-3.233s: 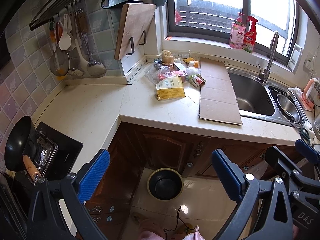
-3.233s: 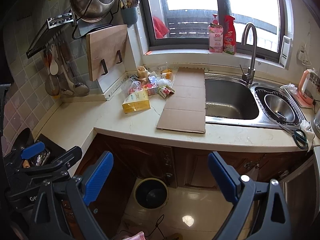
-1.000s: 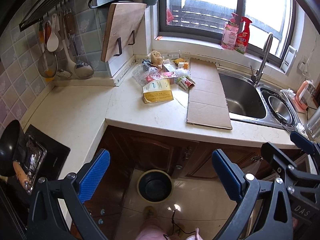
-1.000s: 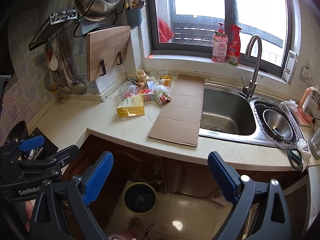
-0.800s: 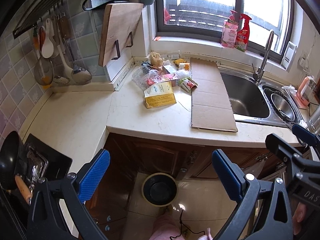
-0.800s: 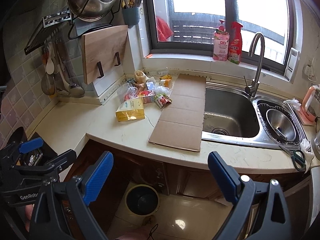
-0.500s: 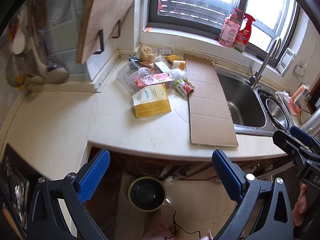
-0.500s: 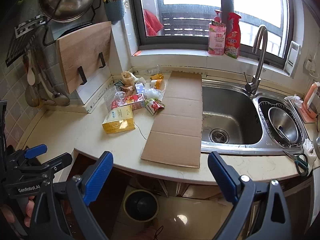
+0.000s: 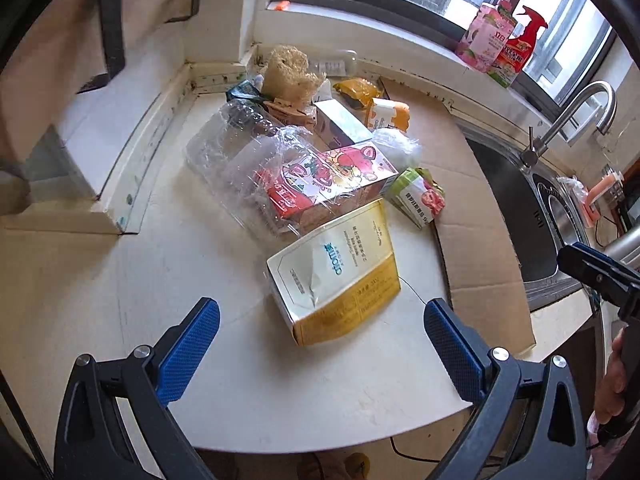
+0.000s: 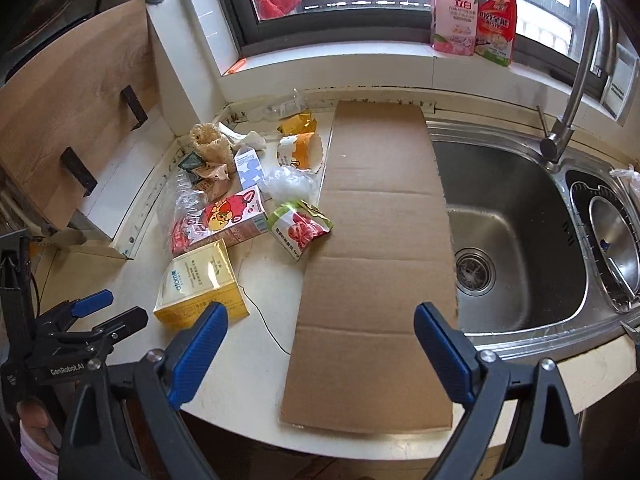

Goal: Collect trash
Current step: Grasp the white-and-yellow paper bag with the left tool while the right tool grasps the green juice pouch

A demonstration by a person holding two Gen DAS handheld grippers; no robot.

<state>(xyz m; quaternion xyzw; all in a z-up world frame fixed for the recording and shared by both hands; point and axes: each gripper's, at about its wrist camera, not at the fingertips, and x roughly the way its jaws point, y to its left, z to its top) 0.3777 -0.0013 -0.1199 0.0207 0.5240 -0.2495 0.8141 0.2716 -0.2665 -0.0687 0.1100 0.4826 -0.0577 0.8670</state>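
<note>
A pile of trash lies in the counter corner: a yellow and white box [image 9: 334, 276] [image 10: 198, 280], a red carton [image 9: 332, 180] [image 10: 224, 220] under clear plastic wrap [image 9: 240, 152], a green snack packet [image 9: 418, 196] [image 10: 298, 226], and small wrappers behind. A flat cardboard sheet [image 10: 380, 248] [image 9: 476, 248] lies beside the sink. My left gripper [image 9: 320, 344] is open and empty, just short of the yellow box. My right gripper [image 10: 320, 344] is open and empty above the near end of the cardboard.
A steel sink [image 10: 512, 232] with a tap [image 10: 576, 80] is right of the cardboard. Detergent bottles [image 10: 472, 12] stand on the window sill. A wooden cutting board [image 10: 76, 112] leans at the left wall. The counter edge [image 10: 360, 448] runs just below the grippers.
Both grippers have moved forward and down from above the floor to just over the counter. The floor bin has dropped out of view. Both stay open.
</note>
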